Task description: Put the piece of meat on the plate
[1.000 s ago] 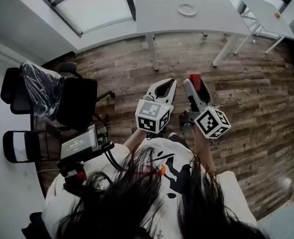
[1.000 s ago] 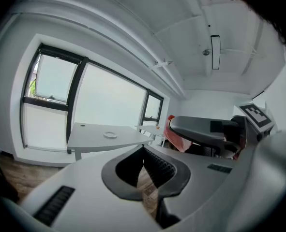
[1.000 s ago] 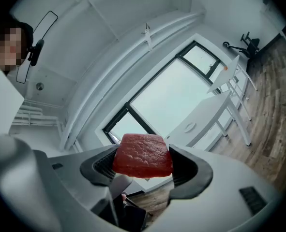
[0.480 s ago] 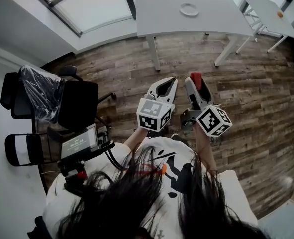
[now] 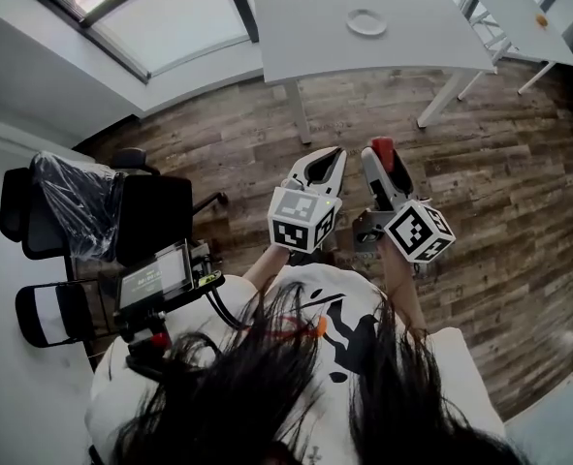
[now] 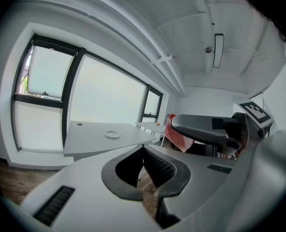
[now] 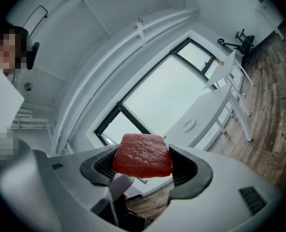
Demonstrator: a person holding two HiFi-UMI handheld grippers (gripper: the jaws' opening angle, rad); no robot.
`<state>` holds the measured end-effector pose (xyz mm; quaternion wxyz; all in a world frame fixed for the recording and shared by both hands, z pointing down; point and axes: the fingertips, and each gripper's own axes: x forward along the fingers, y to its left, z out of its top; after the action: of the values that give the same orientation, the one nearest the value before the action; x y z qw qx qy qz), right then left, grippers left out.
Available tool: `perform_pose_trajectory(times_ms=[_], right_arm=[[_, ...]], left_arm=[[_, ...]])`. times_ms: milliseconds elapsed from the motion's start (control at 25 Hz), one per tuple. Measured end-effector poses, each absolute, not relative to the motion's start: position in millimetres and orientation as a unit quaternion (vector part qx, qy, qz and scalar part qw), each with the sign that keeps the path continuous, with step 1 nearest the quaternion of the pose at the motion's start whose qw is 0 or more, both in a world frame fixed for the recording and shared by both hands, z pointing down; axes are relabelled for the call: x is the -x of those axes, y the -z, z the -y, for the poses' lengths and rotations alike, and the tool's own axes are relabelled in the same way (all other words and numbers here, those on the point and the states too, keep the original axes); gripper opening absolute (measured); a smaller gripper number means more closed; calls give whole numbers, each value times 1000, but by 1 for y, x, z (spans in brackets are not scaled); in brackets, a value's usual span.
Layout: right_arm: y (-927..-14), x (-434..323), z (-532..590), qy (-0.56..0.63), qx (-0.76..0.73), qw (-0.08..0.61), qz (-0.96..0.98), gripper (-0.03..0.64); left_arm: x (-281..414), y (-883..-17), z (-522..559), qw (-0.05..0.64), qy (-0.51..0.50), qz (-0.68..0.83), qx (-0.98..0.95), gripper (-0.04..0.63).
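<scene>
A red slab of meat (image 7: 143, 155) is clamped between the jaws of my right gripper (image 7: 143, 164); from the head view only its red top (image 5: 382, 151) shows at the tip of that gripper (image 5: 380, 166). My left gripper (image 5: 322, 168) is held beside it, shut with nothing between its jaws (image 6: 143, 151). Both are held in front of the person's chest, well above the wooden floor. A small white plate (image 5: 366, 21) lies on the white table (image 5: 315, 37) far ahead; it also shows as the plate (image 6: 112, 135) in the left gripper view and the plate (image 7: 189, 125) in the right gripper view.
A second white table (image 5: 504, 13) with a small orange thing (image 5: 541, 19) stands at the right back. Black chairs (image 5: 131, 211), one draped with plastic, and a small screen device (image 5: 155, 277) stand at the left. Wooden floor (image 5: 499, 182) lies between me and the tables.
The view has shifted slightly, so the table and plate sit a little lower and nearer in the picture. Both grippers keep their pose; the meat stays clamped.
</scene>
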<state>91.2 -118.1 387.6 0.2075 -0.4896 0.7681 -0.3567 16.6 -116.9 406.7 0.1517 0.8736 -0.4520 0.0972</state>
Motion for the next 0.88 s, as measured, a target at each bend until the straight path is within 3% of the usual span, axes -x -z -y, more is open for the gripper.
perform_pose_trajectory(times_ms=[880], right_arm=[[-392, -75, 146, 364, 506, 213, -753, 319]], left_arm=[[2, -416, 145, 154, -105, 427, -885, 6]])
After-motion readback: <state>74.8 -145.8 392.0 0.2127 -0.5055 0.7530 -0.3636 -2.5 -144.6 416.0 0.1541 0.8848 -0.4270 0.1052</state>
